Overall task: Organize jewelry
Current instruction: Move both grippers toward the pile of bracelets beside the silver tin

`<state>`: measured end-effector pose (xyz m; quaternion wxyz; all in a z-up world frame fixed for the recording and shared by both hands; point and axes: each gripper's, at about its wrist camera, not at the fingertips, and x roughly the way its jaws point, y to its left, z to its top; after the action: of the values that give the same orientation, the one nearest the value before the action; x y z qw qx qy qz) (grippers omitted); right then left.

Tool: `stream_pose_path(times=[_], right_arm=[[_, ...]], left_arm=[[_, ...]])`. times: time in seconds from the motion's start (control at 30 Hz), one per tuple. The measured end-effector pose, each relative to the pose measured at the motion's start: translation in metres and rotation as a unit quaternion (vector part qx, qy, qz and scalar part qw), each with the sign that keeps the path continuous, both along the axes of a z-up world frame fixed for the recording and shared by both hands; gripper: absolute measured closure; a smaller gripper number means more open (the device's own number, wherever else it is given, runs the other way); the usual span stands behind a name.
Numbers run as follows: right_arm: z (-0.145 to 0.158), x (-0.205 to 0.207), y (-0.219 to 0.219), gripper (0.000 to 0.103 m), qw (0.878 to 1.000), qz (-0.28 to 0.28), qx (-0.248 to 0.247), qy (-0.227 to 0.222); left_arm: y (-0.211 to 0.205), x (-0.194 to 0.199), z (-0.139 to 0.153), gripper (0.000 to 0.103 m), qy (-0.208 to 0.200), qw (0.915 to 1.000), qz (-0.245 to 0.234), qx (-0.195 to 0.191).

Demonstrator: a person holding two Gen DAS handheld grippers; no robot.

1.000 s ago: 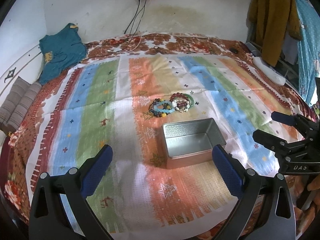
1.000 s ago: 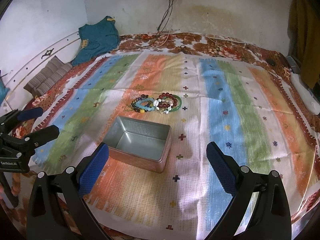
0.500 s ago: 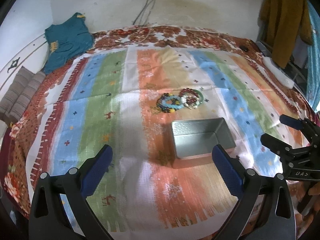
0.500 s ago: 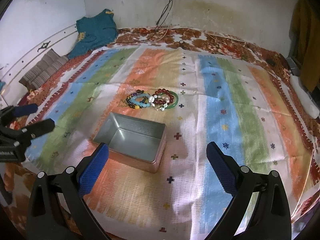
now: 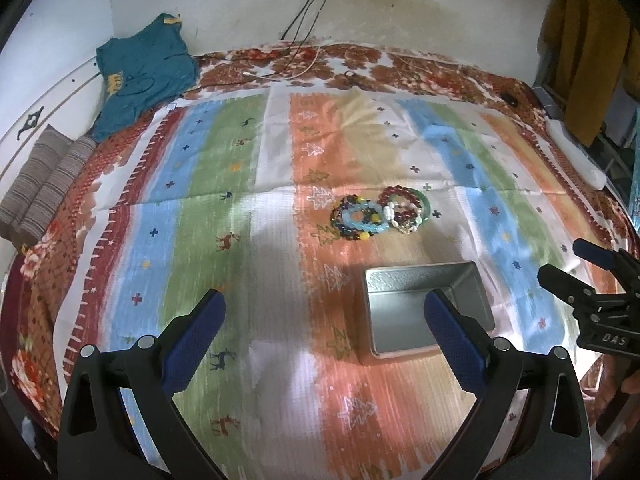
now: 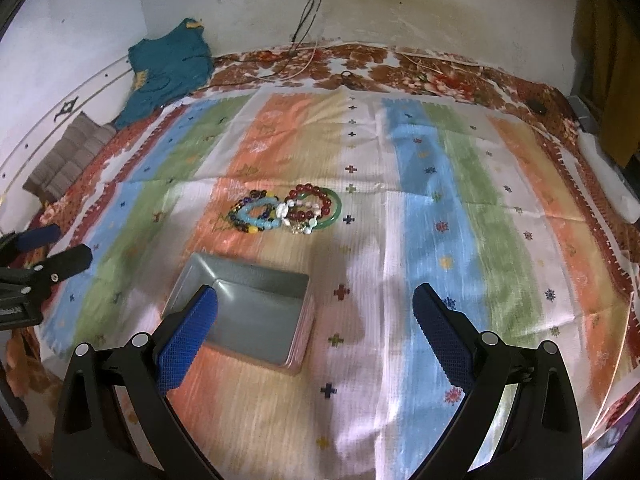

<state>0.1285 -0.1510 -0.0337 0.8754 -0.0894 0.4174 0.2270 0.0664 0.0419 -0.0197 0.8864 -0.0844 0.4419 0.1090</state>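
Just now both jaws gape, holding nothing — left hand-held gripper (image 5: pixel 322 328), right hand-held gripper (image 6: pixel 316 322); bracelets (image 6: pixel 286 208) lie at 12 o'clock of the tin (image 6: pixel 256 320).

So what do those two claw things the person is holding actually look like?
Both are alike. The left gripper and the right gripper each have two black plastic arms that spread in a V, fixed with silver screws. Each arm ends in a blue pad with a fine dotted texture. Seen from the left side, the right gripper's black body carries white letters reading DAS. No cables or sleeves are visible.
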Motion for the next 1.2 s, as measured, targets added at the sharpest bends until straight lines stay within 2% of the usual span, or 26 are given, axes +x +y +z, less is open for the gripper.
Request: stream_pose_path(times=[1.2], right_arm=[[-0.033, 0.066, 0.028, 0.004, 0.998, -0.019, -0.026, 0.046]], left_arm=[[0.019, 0.083, -0.035, 0.006, 0.067, 0.9977, 0.01, 0.002]])
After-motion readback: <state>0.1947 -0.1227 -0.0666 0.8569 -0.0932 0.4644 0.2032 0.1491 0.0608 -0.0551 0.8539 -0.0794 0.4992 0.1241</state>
